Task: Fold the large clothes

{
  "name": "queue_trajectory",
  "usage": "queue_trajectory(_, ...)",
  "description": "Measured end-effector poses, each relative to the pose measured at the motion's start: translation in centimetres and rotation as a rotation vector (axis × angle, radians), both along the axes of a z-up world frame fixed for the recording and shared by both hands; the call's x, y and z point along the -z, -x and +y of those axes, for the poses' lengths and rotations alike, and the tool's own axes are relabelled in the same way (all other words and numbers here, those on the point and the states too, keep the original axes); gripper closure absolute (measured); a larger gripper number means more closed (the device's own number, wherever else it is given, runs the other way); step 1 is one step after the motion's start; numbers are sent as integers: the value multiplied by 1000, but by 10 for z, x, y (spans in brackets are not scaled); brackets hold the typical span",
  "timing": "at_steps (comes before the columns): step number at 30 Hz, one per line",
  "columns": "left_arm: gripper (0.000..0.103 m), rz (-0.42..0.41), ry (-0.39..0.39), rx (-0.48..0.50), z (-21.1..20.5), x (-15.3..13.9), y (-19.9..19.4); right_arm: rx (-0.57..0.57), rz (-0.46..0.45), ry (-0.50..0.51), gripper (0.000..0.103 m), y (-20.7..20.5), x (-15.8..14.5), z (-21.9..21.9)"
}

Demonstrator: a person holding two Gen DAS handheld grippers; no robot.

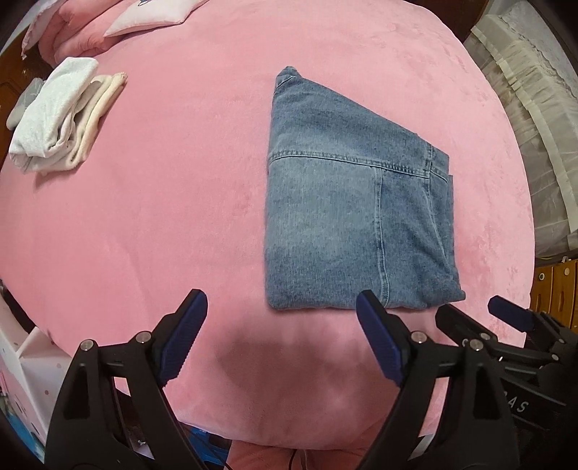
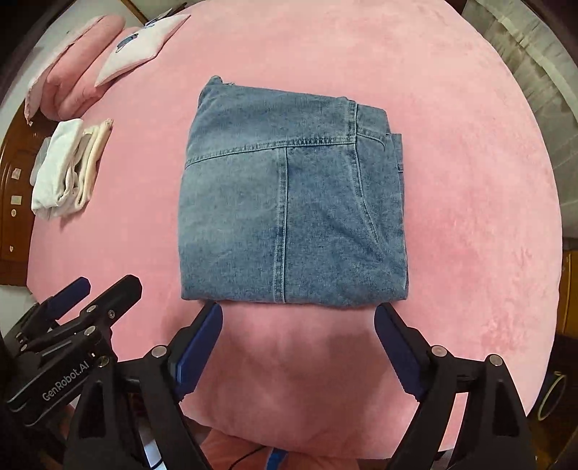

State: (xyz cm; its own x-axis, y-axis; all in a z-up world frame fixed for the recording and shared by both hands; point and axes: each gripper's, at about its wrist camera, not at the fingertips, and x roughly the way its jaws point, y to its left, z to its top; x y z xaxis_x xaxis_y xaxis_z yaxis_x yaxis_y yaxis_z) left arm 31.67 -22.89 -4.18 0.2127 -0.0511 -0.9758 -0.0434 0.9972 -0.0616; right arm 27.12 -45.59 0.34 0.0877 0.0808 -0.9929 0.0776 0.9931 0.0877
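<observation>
A pair of blue jeans (image 1: 343, 202) (image 2: 289, 202) lies folded into a compact rectangle on the pink plush bed cover (image 1: 144, 217) (image 2: 469, 217). My left gripper (image 1: 281, 300) hovers above the bed just off the near left corner of the jeans, its jaws wide open with nothing between them. My right gripper (image 2: 299, 311) hangs over the near edge of the jeans, pointing down, also open and holding nothing. Each gripper shows in the other's view: the right gripper (image 1: 469, 311) at the lower right, the left gripper (image 2: 106, 285) at the lower left.
A stack of folded white and cream clothes (image 1: 61, 115) (image 2: 68, 170) sits at the bed's far left. Pink pillows (image 1: 108, 21) (image 2: 90, 54) lie at the head. Pale curtains (image 1: 523, 108) hang on the right, above a wooden cabinet (image 1: 556, 289).
</observation>
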Motion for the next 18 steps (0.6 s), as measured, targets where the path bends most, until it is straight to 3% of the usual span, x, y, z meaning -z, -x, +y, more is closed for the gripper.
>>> queue_trajectory(6, 20, 1, -4, -4, 0, -4, 2, 18, 30, -19, 16, -6, 7, -1)
queue_trajectory(18, 20, -6, -3, 6, -5, -10, 3, 11, -9, -20, 15, -4, -9, -8)
